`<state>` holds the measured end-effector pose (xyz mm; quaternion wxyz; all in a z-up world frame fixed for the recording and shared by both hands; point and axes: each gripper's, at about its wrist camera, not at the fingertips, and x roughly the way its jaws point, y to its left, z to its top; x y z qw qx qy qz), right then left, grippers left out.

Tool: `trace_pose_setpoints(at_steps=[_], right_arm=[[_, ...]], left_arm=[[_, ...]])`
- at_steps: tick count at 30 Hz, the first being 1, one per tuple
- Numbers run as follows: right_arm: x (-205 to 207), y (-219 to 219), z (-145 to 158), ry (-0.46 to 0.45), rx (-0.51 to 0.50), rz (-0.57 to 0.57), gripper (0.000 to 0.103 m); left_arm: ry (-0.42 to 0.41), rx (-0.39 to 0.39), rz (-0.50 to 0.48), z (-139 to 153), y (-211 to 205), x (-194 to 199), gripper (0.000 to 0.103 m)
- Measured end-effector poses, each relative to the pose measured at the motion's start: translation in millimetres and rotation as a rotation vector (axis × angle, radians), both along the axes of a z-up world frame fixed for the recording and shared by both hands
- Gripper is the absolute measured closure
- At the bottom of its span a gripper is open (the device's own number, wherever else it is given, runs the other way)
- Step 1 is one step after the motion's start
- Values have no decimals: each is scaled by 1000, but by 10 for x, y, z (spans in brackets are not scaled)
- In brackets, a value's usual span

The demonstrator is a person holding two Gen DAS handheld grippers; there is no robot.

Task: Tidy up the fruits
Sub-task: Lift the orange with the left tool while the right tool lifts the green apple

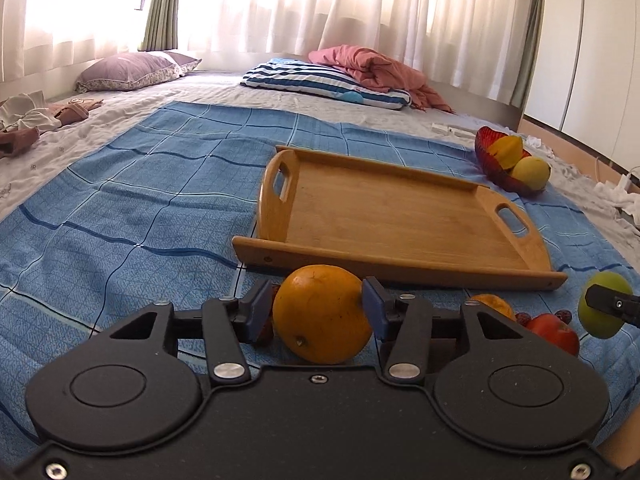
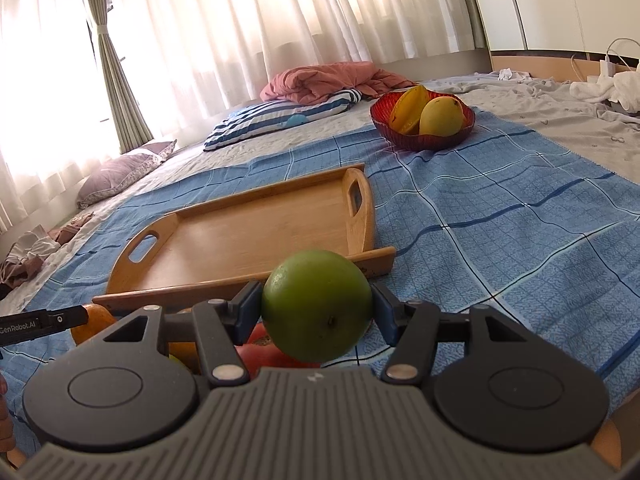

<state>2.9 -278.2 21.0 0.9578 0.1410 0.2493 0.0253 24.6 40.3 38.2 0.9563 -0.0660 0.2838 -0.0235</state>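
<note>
My left gripper (image 1: pixel 320 300) is shut on an orange (image 1: pixel 322 320), with a blue pad against each side of it, just in front of the near rim of the empty wooden tray (image 1: pixel 400 220). To its right, my right gripper (image 2: pixel 316 304) is shut on a round green fruit (image 2: pixel 316 312), also before the tray (image 2: pixel 248 240). That green fruit (image 1: pixel 604 312) shows at the right edge of the left wrist view. On the blue checked cloth below lie another orange (image 1: pixel 494 304), a red fruit (image 1: pixel 556 334) and small dark red fruits (image 1: pixel 522 317).
A red glass bowl (image 2: pixel 420 140) holding a starfruit (image 2: pixel 406 112) and a yellow mango (image 2: pixel 440 118) stands beyond the tray's right end. A striped pillow (image 1: pixel 320 80), a pink blanket (image 1: pixel 372 64) and a purple pillow (image 1: pixel 132 68) lie at the back. Loose clothes (image 1: pixel 28 120) lie at the left.
</note>
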Motion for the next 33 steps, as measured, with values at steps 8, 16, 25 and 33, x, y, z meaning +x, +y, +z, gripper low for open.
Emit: trace_pose_setpoints(at_steps=[8, 16, 25, 33], right_arm=[[-6, 34, -12, 4, -21, 2, 41], [-43, 80, 90, -65, -66, -4, 41], [-25, 171, 74, -10, -138, -1, 31], [-213, 174, -19, -53, -227, -86, 24]], left_arm=[[59, -85, -48, -108, -3, 174, 44], [132, -198, -42, -291, 115, 395, 39], [128, -199, -16, -317, 77, 485, 39], [115, -157, -16, -284, -9, 452, 39]])
